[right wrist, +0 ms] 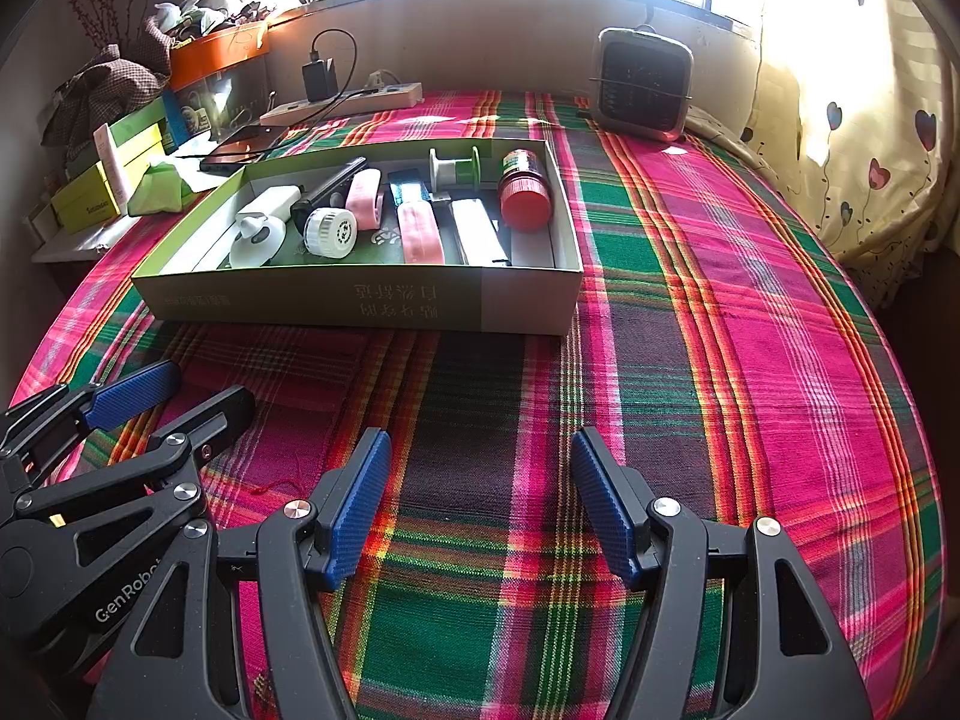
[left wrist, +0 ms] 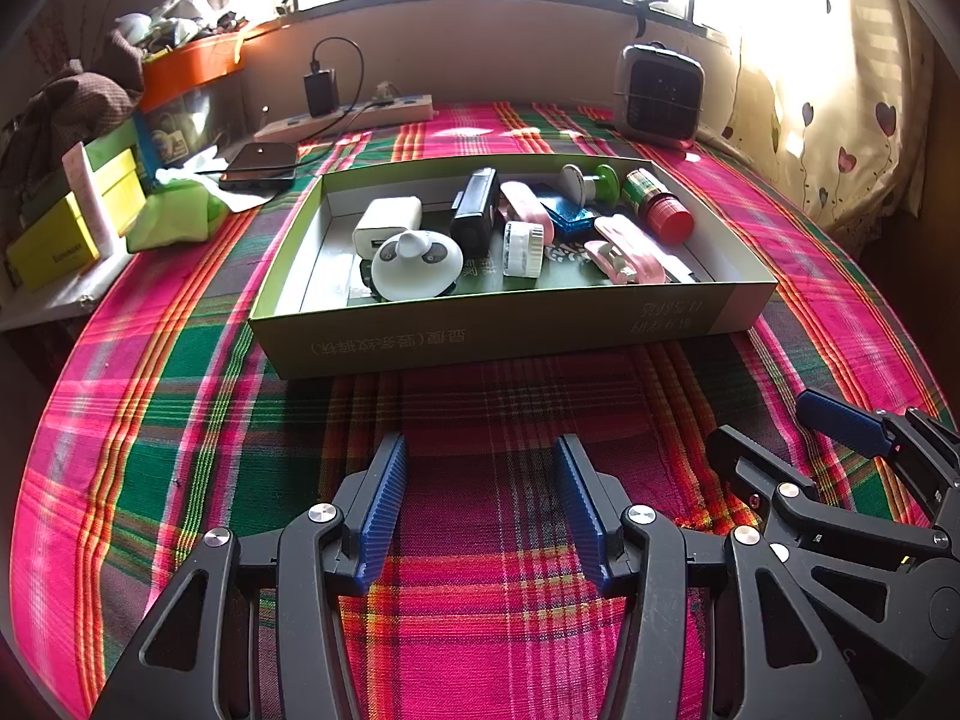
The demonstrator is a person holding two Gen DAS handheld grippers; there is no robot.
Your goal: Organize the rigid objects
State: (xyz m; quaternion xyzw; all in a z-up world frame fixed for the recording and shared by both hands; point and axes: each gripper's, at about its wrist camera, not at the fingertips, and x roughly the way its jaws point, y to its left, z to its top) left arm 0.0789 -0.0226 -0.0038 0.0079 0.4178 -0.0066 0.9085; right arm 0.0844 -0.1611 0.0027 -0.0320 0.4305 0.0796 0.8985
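A shallow green cardboard box sits on the plaid cloth ahead of both grippers. It holds several small items: a white charger, a white panda-faced piece, a black block, a white round jar, pink clips, a blue case, a green-and-white spool and a red-capped bottle. My left gripper is open and empty, short of the box. My right gripper is open and empty beside it.
A small grey heater stands at the back right. A power strip with a black plug lies by the wall. At the left are a phone, a green tissue pack and yellow boxes. A curtain hangs right.
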